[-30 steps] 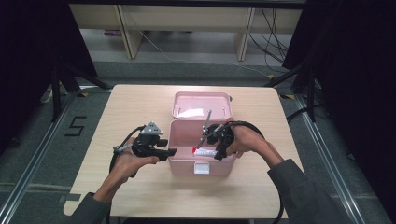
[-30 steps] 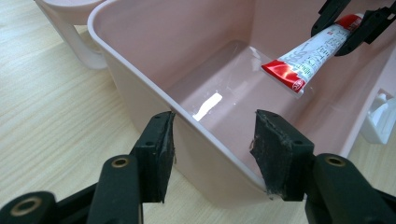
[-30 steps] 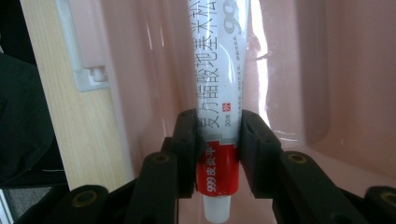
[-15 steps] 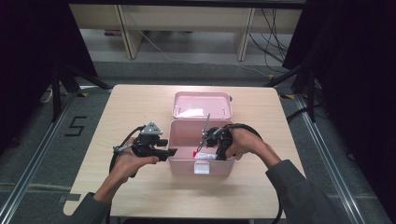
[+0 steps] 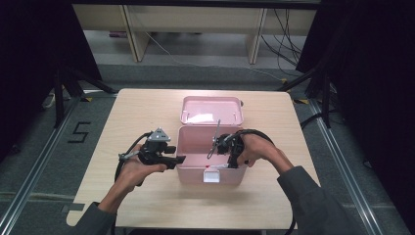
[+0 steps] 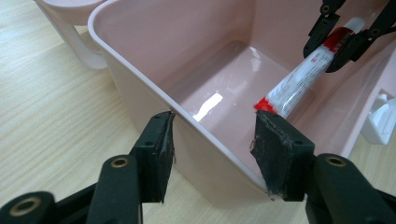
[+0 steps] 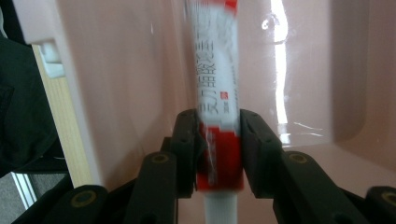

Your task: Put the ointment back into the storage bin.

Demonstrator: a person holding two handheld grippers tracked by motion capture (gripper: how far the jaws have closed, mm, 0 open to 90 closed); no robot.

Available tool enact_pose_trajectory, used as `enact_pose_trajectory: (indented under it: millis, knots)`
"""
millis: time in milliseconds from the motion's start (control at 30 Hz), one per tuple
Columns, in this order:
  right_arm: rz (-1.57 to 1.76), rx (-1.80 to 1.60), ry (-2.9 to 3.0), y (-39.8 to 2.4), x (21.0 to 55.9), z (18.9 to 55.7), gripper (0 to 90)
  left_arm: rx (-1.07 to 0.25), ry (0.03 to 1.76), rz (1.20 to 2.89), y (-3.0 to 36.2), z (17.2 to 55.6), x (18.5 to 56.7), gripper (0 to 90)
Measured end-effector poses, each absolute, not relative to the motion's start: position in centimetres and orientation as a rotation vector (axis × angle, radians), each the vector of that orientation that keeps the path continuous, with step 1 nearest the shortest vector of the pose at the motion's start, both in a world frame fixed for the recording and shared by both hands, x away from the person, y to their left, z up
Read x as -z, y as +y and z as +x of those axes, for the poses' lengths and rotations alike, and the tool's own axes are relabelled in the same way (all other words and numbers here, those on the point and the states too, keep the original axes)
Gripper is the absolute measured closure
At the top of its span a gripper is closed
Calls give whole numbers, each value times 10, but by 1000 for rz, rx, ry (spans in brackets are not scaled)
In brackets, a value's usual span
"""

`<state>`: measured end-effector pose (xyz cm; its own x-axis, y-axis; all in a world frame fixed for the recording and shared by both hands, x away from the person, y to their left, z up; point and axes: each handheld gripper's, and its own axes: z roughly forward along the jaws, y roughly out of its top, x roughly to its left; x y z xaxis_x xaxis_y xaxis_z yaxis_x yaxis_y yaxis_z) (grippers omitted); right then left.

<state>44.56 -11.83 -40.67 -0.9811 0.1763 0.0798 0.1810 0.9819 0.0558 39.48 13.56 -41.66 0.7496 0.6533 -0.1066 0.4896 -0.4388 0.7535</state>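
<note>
An open pink box [image 5: 195, 172] stands mid-table, its lid [image 5: 211, 110] folded back behind it. My left gripper [image 5: 179, 159] straddles the box's left wall [image 6: 140, 88]. One pad presses the outside, the other [image 6: 275, 149] the inside, so it is shut on that wall. My right gripper [image 5: 228, 163] reaches down into the box from the right. It is shut on the capped end of a red-and-white tube [image 7: 212, 56]. The tube [image 6: 299, 84] slants down toward the box floor, with the right gripper [image 6: 343, 39] at its upper end.
The box sits on a pale wooden table [image 5: 147, 107] with bare wood all around it. A white latch [image 5: 211, 177] sticks out from the box's front wall. Dark frames and cables stand beyond the table's edges.
The right gripper with the tube has shifted a little inside the box. The left gripper and the box have stayed put.
</note>
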Motion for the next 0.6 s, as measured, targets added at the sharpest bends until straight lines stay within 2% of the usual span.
enact_pose_trajectory:
  millis: [433, 600]
  knots:
    - [-254, 106, -3056, -120, 409, 447, 694, -253, 856, 2124, 136, 395, 417, 472]
    - [-321, 111, -3043, -119, 405, 446, 647, -252, 852, 2128, 135, 395, 417, 471]
